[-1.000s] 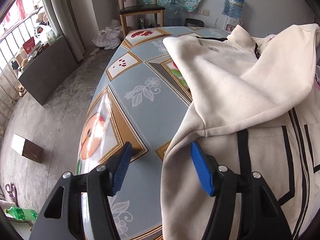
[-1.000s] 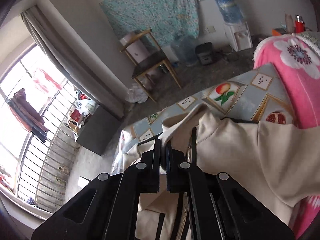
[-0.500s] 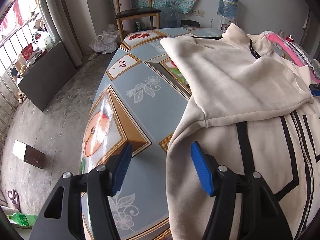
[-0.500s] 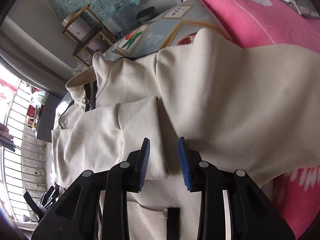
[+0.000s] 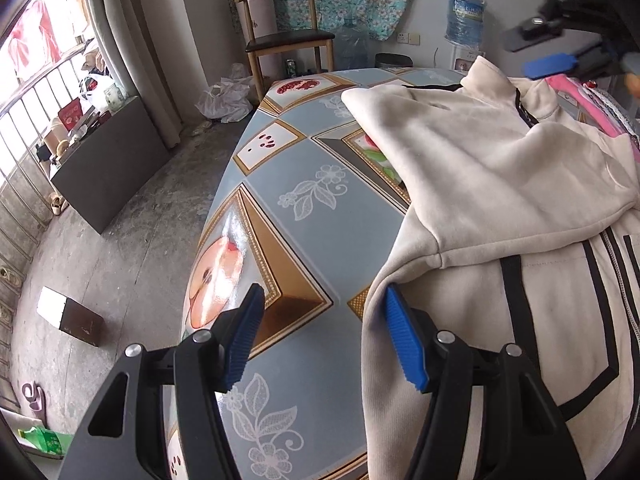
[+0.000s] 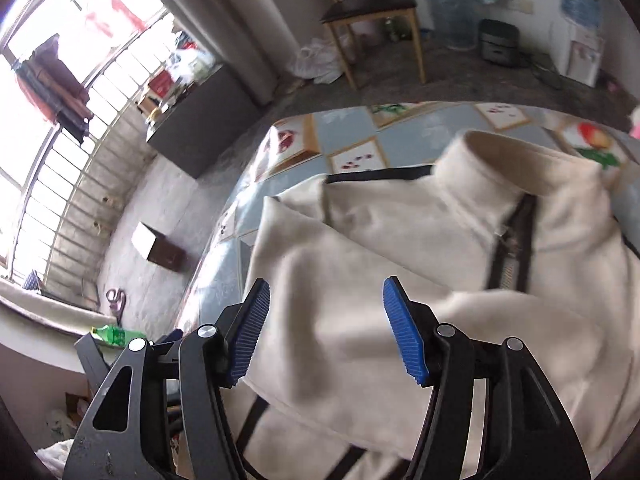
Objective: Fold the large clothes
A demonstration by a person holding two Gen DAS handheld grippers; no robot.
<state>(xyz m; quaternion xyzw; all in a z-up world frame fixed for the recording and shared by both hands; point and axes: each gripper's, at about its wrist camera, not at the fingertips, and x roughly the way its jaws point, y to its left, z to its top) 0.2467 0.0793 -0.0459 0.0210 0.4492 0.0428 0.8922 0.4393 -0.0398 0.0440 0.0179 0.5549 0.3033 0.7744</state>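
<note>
A cream zip jacket with black stripes lies on the patterned table, one sleeve folded across its chest. My left gripper stands open at the jacket's left edge, its right pad beside the fabric and only tablecloth between the pads. In the right wrist view my right gripper hovers over the folded sleeve of the jacket. Its jaws are opening and no cloth is pinched between them. A blue pad of the right gripper shows at the top right of the left wrist view.
A pink blanket lies beyond the jacket's collar. The table's left edge drops to a concrete floor with a brown box and a dark cabinet. A wooden chair and a water dispenser stand by the far wall.
The right gripper went from shut on the sleeve to open, let the sleeve down across the chest, then swung over the jacket toward the collar. The left gripper stayed put.
</note>
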